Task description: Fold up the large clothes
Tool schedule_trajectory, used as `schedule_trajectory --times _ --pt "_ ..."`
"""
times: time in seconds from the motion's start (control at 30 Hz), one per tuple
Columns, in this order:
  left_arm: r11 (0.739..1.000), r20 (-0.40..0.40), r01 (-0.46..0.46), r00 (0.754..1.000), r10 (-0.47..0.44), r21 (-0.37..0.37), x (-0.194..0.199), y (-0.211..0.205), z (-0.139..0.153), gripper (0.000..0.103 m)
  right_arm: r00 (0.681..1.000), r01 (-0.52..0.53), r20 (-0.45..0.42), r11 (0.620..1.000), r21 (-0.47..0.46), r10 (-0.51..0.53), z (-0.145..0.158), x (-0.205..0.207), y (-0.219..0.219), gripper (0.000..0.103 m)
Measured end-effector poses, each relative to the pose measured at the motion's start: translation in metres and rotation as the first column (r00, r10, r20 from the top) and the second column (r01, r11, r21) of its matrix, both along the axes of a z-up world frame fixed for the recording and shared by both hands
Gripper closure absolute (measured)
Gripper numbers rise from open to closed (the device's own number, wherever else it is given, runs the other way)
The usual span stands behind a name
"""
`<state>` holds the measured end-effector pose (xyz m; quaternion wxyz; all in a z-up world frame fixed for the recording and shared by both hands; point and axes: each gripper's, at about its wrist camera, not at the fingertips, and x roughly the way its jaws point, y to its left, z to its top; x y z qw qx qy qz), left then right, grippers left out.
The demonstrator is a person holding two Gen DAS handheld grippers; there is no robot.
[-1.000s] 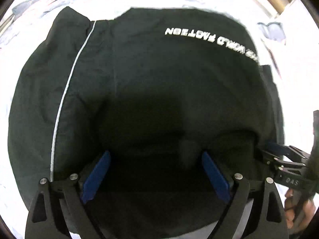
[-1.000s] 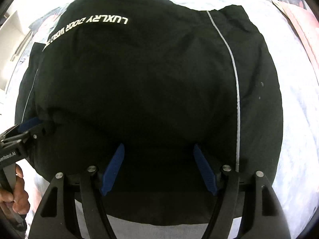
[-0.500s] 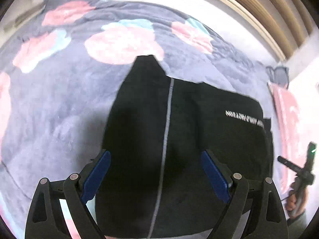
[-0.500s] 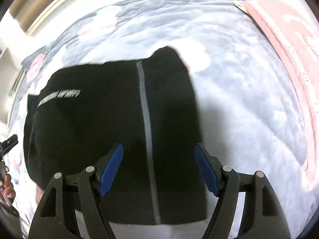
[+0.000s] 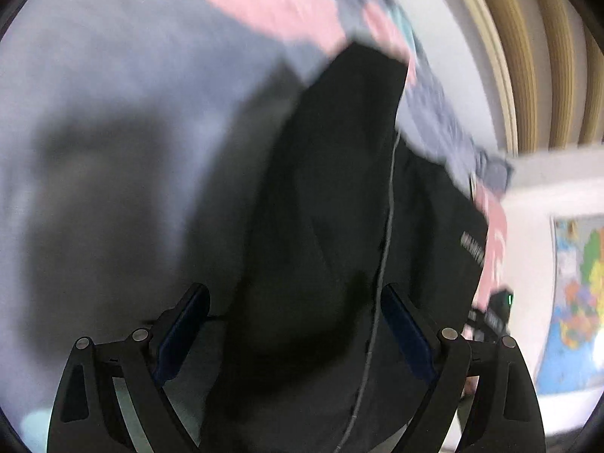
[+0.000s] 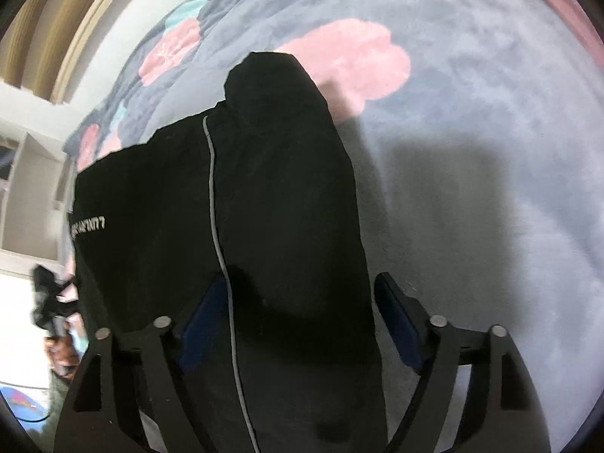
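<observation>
Grippers both spread wide, nothing between the blue pads. Left gripper [image 5: 294, 328] is raised above the bed, jaws apart, with the black garment [image 5: 339, 226] below and beyond them; view heavily blurred. Right gripper [image 6: 302, 321] likewise apart, above the near end of the same garment [image 6: 256, 196].

Garment lies folded on the blanket [image 6: 472, 151], running from near to far, narrowing to a rounded far end. Thin pale piping [image 6: 215, 204] runs lengthwise down it; white lettering [image 6: 88, 226] sits at its left edge in the right wrist view, too small to read. In the left wrist view the lettering [image 5: 473, 247] sits at the garment's right edge.

Blanket is grey-lavender with pink and teal blotches [image 6: 351, 56]; dark shadow falls on it right of the garment. Far off, wooden slatted panel [image 5: 547, 56] and white wall. Coloured map [image 5: 581, 294] at far right of the left wrist view. The other gripper shows at each view's edge, blurred.
</observation>
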<state>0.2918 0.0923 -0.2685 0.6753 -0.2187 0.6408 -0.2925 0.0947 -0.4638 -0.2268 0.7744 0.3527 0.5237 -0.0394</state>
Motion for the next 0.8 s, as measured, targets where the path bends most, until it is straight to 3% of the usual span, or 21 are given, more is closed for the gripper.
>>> schedule_trajectory --times 0.13,0.27,0.37,0.5,0.57,0.63,0.73,0.77,0.8 --pt "0.999 -0.029 0.045 0.999 -0.046 -0.009 0.002 -0.025 -0.021 0.011 0.999 -0.032 0.019 0.993 0.113 0.030 -0.017 0.012 -0.003 0.016" --pt "0.998 -0.011 0.059 0.998 -0.059 -0.009 0.001 -0.036 -0.018 0.011 0.998 -0.054 0.020 0.991 0.121 0.052 -0.024 0.024 -0.001 0.011" --pt "0.997 0.016 0.077 0.997 -0.077 -0.001 -0.003 -0.041 -0.009 0.024 0.996 -0.081 0.032 0.989 0.126 0.077 -0.025 0.029 0.006 0.012" --pt "0.997 0.052 0.072 0.996 -0.072 0.012 -0.012 -0.042 0.000 0.038 0.993 -0.105 0.068 0.993 0.058 0.101 -0.020 0.019 0.014 0.033" --pt "0.998 0.063 0.066 0.996 -0.068 0.020 -0.016 -0.045 0.002 0.039 0.991 -0.111 0.073 0.993 0.037 0.109 -0.014 0.012 0.017 0.038" --pt "0.998 0.053 0.055 0.997 -0.057 0.026 -0.012 -0.051 0.000 0.034 0.993 -0.103 0.062 0.993 0.050 0.100 -0.020 0.015 0.015 0.032" --pt "0.999 0.027 0.024 0.999 -0.025 0.035 -0.008 -0.061 -0.004 0.029 0.998 -0.060 0.031 0.987 0.149 0.056 -0.039 0.042 0.001 0.022" --pt "0.999 0.035 0.005 0.999 -0.006 0.048 -0.011 -0.065 0.001 0.030 0.999 -0.048 0.027 0.989 0.136 0.045 -0.034 0.045 0.005 0.022" --pt "0.998 0.060 0.000 0.998 -0.004 0.064 -0.016 -0.065 0.007 0.039 0.999 -0.047 0.022 0.994 0.102 0.045 -0.030 0.047 0.010 0.022"
